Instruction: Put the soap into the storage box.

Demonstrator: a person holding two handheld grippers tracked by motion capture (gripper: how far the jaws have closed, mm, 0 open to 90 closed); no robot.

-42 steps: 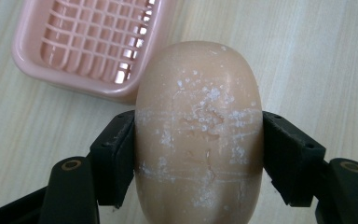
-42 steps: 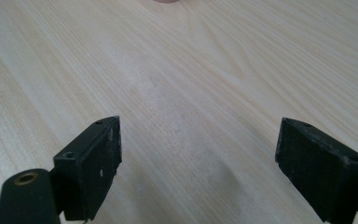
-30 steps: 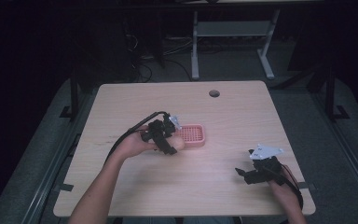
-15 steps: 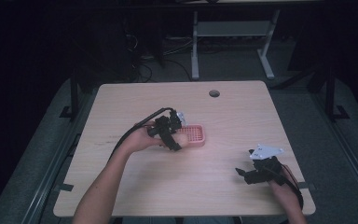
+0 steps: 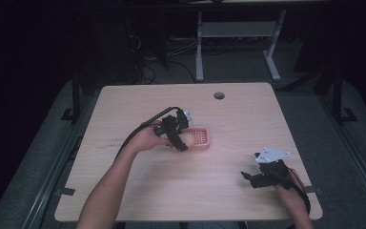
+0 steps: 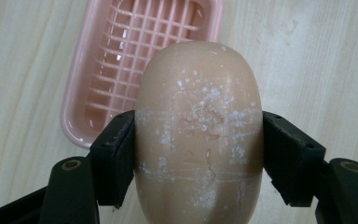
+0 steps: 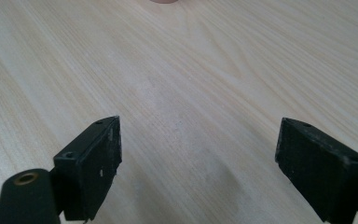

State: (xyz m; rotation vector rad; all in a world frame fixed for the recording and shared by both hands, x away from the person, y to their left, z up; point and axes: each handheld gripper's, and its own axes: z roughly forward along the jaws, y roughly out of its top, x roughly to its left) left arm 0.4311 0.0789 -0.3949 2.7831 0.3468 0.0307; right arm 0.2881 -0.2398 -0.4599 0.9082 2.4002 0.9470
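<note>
The bar of soap (image 6: pixel 199 135) is a smooth, rounded oval, pale peach-tan, with a scatter of white flecks and crusty patches across its upper face and two faint pale lines running across it at the level of the jaws. It is clamped in the left gripper (image 6: pixel 199 154), whose two black jaws press flat against its two long sides, so the bar's long axis runs straight out along the jaws, with its rounded far end pointing away from the camera toward the pink soap dish (image 6: pixel 105 74). In the left gripper view that far end overlaps the near right part of the dish; whether the soap touches the dish or hangs above it cannot be told. The dish is a shallow rectangular tray with rounded corners and a slatted grid floor that looks wet and shiny, and it lies flat on the light wooden table (image 5: pixel 228 119). In the high view the left gripper (image 5: pixel 180 139) sits near the middle of the table just left of the dish (image 5: pixel 201 138), with the soap (image 5: pixel 187 140) a pale spot at its tip. The right gripper (image 5: pixel 252 179) rests near the table's front right corner, well apart from the dish; in its own view its jaws (image 7: pixel 196 172) stand wide apart over bare wood, grasping nothing.
</note>
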